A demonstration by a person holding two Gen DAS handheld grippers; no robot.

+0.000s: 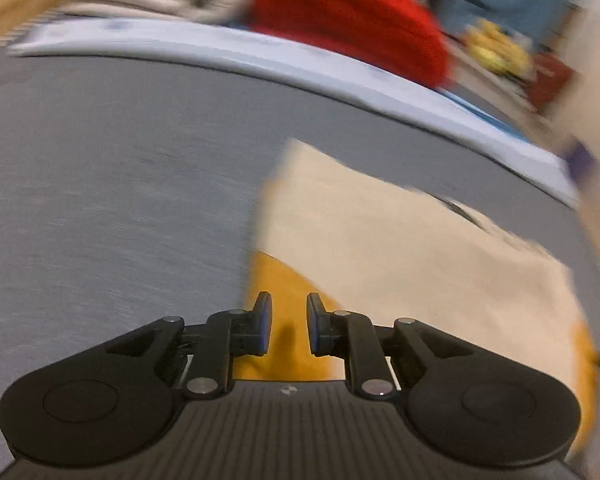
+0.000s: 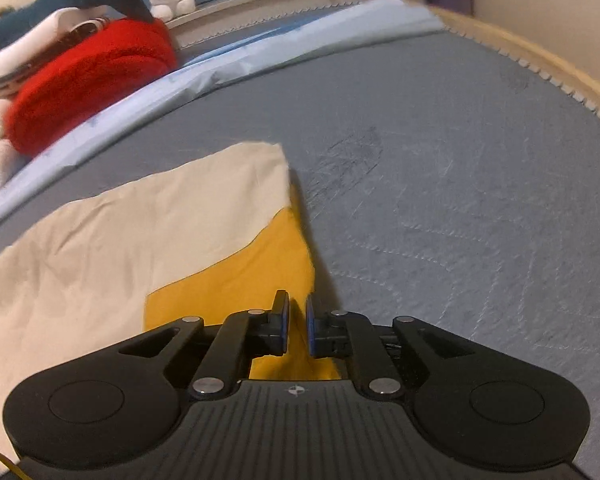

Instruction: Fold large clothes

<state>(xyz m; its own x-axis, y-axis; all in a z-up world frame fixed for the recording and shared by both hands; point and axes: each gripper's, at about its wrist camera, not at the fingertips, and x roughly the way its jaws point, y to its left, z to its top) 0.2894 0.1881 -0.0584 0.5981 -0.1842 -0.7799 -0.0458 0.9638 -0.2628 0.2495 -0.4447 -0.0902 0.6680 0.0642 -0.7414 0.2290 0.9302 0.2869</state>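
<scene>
Cream-yellow garment (image 2: 120, 248) on grey bed (image 2: 440, 160); right gripper (image 2: 296, 330) apparently pinching its edge; left gripper (image 1: 288, 328) parted.

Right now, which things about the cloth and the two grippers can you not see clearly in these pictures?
- Left wrist view: motion blur hides whether the left gripper touches the yellow and cream cloth.
- Left wrist view: the cloth's right side is cut off by the frame edge.
- Right wrist view: the right gripper body hides the cloth's near edge; a real grip on the yellow fold is unclear.
- Both views: the garment's type is not visible.
</scene>
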